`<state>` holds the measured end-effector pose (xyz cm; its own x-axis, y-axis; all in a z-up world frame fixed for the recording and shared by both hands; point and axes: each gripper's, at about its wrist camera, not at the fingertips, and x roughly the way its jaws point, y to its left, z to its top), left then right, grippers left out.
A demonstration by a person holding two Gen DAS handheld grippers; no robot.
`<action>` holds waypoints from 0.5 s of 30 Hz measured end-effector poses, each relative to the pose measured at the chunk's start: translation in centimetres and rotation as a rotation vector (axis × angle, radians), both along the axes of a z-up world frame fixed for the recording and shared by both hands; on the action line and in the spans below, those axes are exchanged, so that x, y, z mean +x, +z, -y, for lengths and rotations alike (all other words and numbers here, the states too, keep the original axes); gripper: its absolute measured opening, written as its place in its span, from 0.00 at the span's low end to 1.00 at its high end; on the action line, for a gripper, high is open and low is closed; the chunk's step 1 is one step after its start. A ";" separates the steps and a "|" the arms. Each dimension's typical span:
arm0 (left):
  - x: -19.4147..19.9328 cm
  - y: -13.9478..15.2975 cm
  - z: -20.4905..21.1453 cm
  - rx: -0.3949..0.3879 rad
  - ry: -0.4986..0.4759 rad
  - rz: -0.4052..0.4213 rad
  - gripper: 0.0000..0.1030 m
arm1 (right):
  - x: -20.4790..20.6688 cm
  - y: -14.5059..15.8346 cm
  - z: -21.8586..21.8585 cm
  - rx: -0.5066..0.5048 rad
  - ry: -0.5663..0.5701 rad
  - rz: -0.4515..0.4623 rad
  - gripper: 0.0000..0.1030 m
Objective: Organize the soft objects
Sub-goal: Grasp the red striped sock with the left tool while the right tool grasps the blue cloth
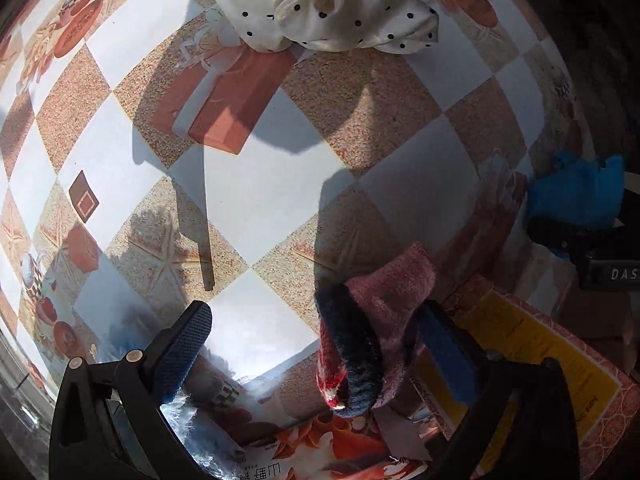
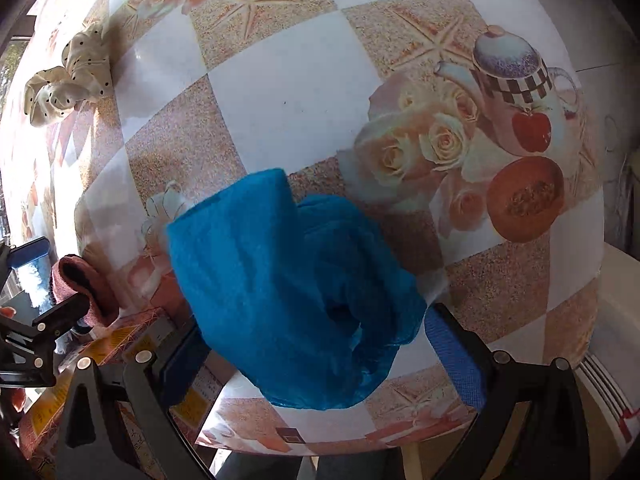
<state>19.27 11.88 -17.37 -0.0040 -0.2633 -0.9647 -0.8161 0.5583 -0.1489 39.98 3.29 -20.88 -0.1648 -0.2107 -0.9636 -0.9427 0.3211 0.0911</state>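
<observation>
My left gripper (image 1: pixel 316 344) is open; a pink and dark blue fuzzy sock (image 1: pixel 372 328) hangs against its right finger (image 1: pixel 444 356), above a red and yellow box (image 1: pixel 560 352). The sock also shows in the right wrist view (image 2: pixel 80 284). My right gripper (image 2: pixel 316 360) is open around a blue cloth (image 2: pixel 288 288) that rests on the table between its fingers. A cream polka-dot cloth (image 1: pixel 320 4) lies crumpled at the far side of the table; it also shows in the right wrist view (image 2: pixel 68 80).
The table (image 1: pixel 260 184) has a glossy checkered cover with printed fruit, roses and a teapot. The red and yellow box (image 2: pixel 132 336) sits at the near edge between the grippers. The table's near edge (image 2: pixel 320 452) lies just under the right gripper.
</observation>
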 end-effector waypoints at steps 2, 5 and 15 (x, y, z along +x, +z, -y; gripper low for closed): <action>0.7 -0.4 0.0 0.004 0.018 -0.011 1.00 | -0.5 -0.2 -0.4 -0.003 0.041 0.042 1.00; 1.7 -1.0 0.5 0.045 0.010 -0.064 1.00 | -1.6 -0.4 -0.4 0.002 0.094 0.094 1.00; 6.0 -0.8 1.9 0.077 0.007 -0.103 0.80 | -3.7 -0.7 0.1 -0.015 0.145 0.083 1.00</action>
